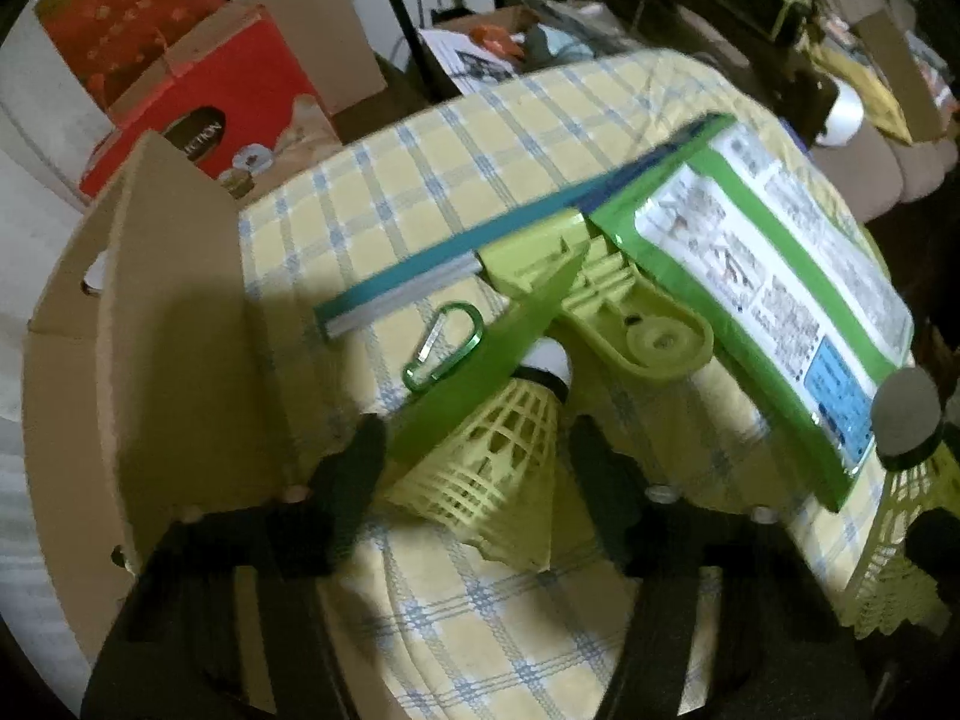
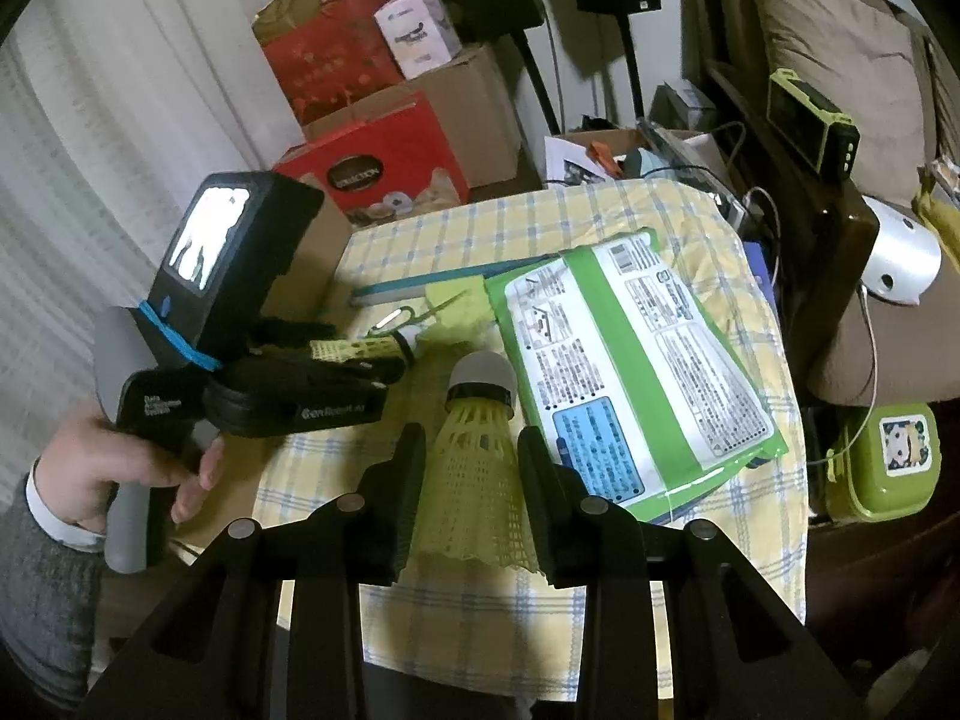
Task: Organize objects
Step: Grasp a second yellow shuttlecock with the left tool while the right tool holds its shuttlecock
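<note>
A yellow shuttlecock [image 1: 492,462] lies on the checked cloth between the fingers of my left gripper [image 1: 474,456], which stands open around it. In the right wrist view the left gripper [image 2: 384,354] shows with that shuttlecock [image 2: 360,351] at its tips. My right gripper [image 2: 471,468] is shut on a second yellow shuttlecock [image 2: 480,474], cork end forward; this one also shows in the left wrist view [image 1: 900,480]. A green carabiner [image 1: 444,345], a green plastic tool [image 1: 600,300], a teal book [image 1: 480,240] and a green-and-white packet [image 2: 630,372] lie on the cloth.
An open cardboard box [image 1: 162,312] stands at the table's left edge. Red boxes [image 2: 384,174] and cartons are stacked behind. A green lunch box [image 2: 882,462], a sofa [image 2: 840,60] and cables are on the right. The checked tablecloth [image 2: 480,618] covers the small table.
</note>
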